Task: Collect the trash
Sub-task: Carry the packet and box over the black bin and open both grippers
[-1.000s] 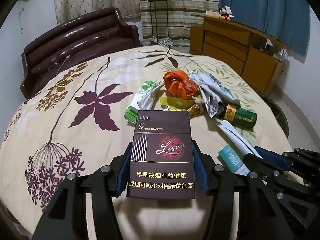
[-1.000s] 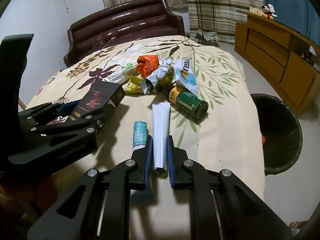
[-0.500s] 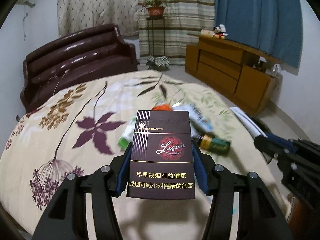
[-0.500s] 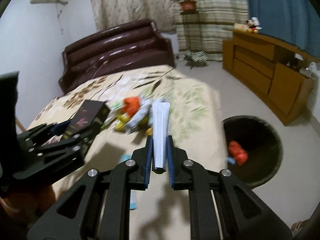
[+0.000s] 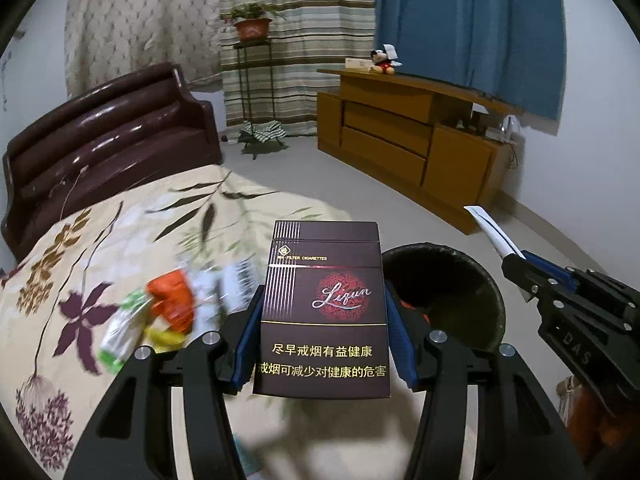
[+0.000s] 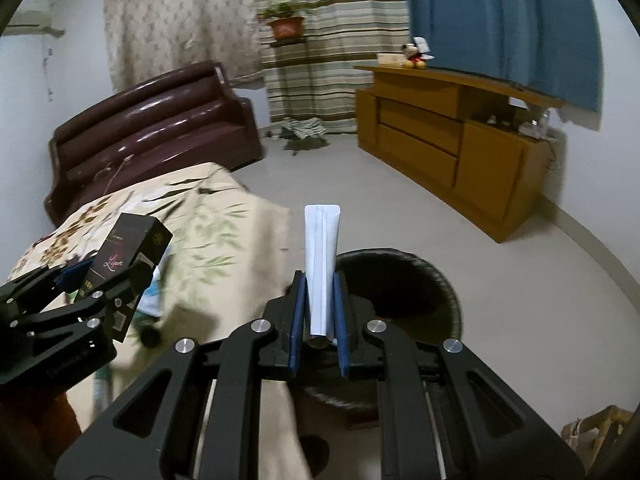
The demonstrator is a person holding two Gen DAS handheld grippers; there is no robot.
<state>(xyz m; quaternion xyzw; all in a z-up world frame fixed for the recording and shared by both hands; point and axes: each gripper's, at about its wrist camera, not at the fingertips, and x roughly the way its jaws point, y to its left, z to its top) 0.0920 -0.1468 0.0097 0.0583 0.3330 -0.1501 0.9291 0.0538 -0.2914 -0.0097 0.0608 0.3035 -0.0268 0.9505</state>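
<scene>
Here the dark cigarette pack [image 5: 324,312] is sitting clamped in the left gripper [image 5: 322,340], above the bed edge beside the black trash bin [image 5: 480,280]. The right gripper [image 6: 318,320] is pinching a white flattened tube [image 6: 320,264] over the bin, and blurred wrappers [image 5: 160,316] are lying on the flowered bedspread [image 5: 120,240].

The heap of crumpled wrappers in orange, green, yellow and white [image 5: 160,320] on the flowered beige bedspread [image 5: 120,240] is smeared by motion, so single pieces cannot be told apart. The dark maroon cardboard cigarette pack [image 5: 324,312] hides the 9 o'clock part of the round black waste bin [image 5: 472,280]. In the right wrist view the flat white paper tube [image 6: 320,264] covers the bin's rim at 11 o'clock, and the bin's inside is too dark to read.
</scene>
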